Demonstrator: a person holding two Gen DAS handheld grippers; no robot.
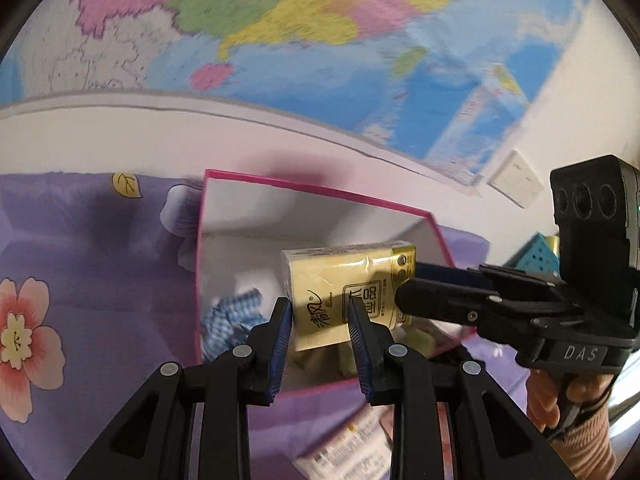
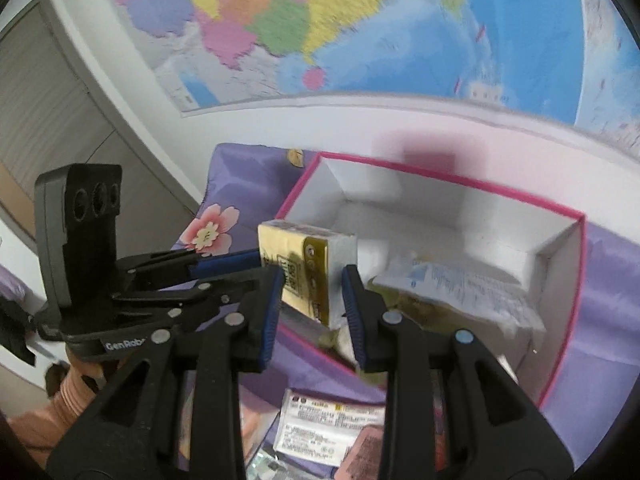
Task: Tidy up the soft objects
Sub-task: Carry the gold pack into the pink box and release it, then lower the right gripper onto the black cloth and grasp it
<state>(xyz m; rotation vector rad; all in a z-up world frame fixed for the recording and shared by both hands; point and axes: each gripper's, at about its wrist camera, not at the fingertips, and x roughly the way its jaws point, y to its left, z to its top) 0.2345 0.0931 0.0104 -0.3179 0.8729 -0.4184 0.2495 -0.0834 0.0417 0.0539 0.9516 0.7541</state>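
the tissue pack is wrapped in thin glossy plastic film, yellow-gold, with light glinting off it and a few wrinkles at the ends. the box looks like matt cardboard, plain white inside with a pink edge. under it the bedsheet is soft purple cloth with printed flowers, a bit sheeny and creased. the checked cloth in the box is a crumpled blue-white woven fabric. the fingers are matt black plastic with blue ribbed pads that look rubbery, plus small dull metal rivets. the crinkly packet in the box looks like printed plastic wrap. the wall map looks like smooth paper, slightly shiny.
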